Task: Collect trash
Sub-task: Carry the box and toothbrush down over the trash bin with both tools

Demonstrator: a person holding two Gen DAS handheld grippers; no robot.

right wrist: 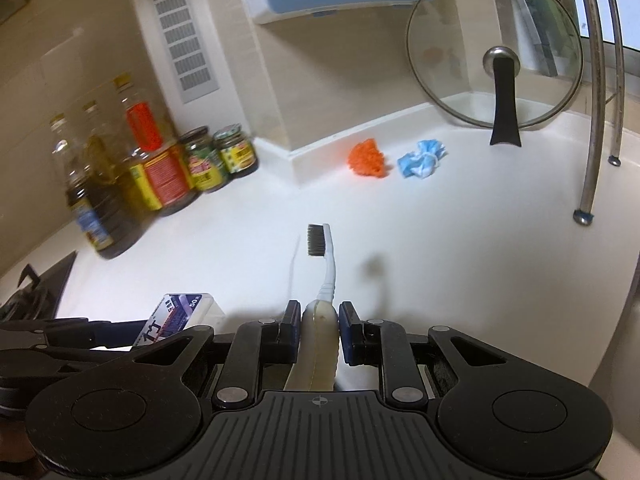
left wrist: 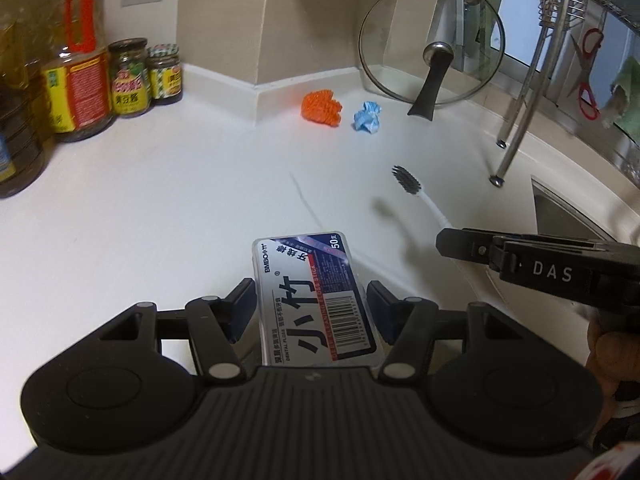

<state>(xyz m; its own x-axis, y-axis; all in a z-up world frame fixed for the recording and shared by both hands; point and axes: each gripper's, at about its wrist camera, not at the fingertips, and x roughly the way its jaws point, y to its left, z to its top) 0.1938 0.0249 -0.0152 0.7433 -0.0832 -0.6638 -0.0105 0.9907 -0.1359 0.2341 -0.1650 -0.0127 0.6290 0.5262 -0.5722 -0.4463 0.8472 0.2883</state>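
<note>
My left gripper (left wrist: 310, 304) is shut on a clear dental floss box (left wrist: 312, 292) with a printed label, held above the white counter (left wrist: 160, 208). The same box (right wrist: 180, 312) shows at the lower left of the right wrist view. My right gripper (right wrist: 319, 326) is shut on the cream handle of a toothbrush (right wrist: 326, 264), whose dark bristles point away from me. From the left wrist view, the toothbrush (left wrist: 416, 188) sticks out of the right gripper (left wrist: 444, 240). An orange crumpled scrap (left wrist: 321, 107) (right wrist: 368, 159) and a blue crumpled wad (left wrist: 367, 117) (right wrist: 421, 160) lie near the back wall.
Oil bottles (left wrist: 76, 64) (right wrist: 152, 160) and two jars (left wrist: 146, 76) (right wrist: 218, 158) stand at the back left. A glass pot lid (left wrist: 432, 40) (right wrist: 494, 64) leans on the wall. Dish rack legs (left wrist: 516, 120) (right wrist: 592, 140) and a sink (left wrist: 568, 212) are at the right.
</note>
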